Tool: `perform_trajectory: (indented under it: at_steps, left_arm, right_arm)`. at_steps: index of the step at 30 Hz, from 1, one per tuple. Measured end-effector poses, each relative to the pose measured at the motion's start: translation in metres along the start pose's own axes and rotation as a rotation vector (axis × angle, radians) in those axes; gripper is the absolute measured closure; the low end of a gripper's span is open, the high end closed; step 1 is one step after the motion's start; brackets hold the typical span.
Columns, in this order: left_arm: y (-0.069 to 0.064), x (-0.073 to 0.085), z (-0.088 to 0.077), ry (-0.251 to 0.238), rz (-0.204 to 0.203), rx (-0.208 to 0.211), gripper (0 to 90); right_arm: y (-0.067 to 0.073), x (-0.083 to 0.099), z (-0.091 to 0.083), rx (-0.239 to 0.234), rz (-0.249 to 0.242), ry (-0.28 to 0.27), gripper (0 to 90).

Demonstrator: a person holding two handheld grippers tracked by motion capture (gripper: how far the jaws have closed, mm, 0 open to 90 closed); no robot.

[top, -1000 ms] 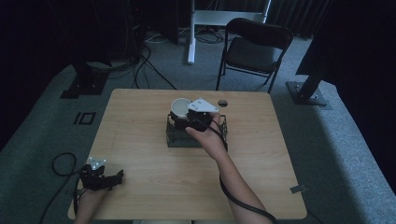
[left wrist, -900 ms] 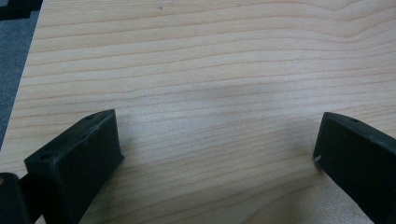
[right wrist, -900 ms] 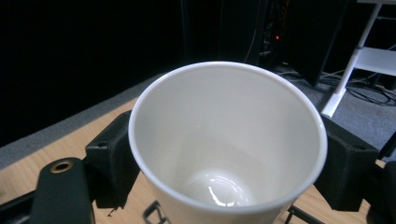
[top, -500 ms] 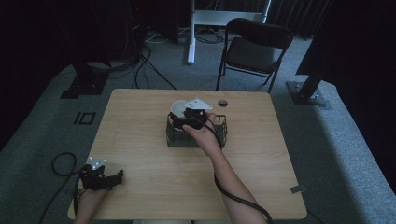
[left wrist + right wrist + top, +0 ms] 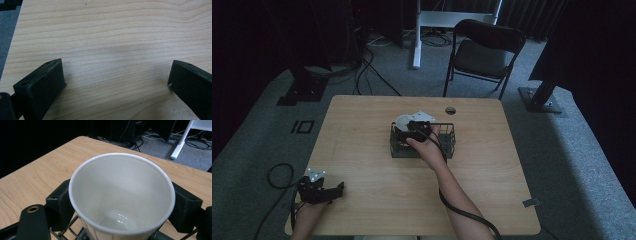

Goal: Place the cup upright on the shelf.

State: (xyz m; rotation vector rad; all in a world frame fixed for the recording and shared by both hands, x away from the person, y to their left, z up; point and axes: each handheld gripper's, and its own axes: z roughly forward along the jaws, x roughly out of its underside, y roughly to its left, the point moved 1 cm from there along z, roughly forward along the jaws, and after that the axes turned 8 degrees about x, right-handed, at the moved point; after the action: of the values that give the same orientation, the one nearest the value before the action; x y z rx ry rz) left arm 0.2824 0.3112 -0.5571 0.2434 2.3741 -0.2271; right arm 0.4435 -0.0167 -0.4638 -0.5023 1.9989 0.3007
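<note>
- My right gripper [image 5: 408, 129] stood over the wire basket [image 5: 447, 145], its jaws clamped on the white cup [image 5: 121, 195]; the basket's walls boxed it in below and on both sides.
- Beyond that gripper lay bare table [image 5: 362, 115], an easy way out.
- My left gripper [image 5: 337, 189] had its jaws spread wide over bare wood, with free room ahead and the table edge close behind.
</note>
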Motion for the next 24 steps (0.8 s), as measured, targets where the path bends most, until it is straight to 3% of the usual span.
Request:
perform_trajectory:
  at_steps: [8,13,17,24]
  left_arm:
    - [0.0000,0.0000,0.0000,0.000,0.000,0.000,0.9]
    - [0.0000,0.0000,0.0000,0.000,0.000,0.000,0.9]
    - [0.0000,0.0000,0.0000,0.000,0.000,0.000,0.9]
    - [0.0000,0.0000,0.0000,0.000,0.000,0.000,0.9]
  right_arm:
    - [0.0015,-0.0001,0.0005,0.002,-0.026,0.003,19.9]
    - [-0.0023,0.0002,0.0007,-0.014,-0.012,-0.001,19.6]
    - [-0.0019,0.0018,-0.0004,-0.010,-0.041,-0.012,16.6]
    - [-0.0038,0.0022,-0.0044,-0.016,-0.033,-0.015,12.7]
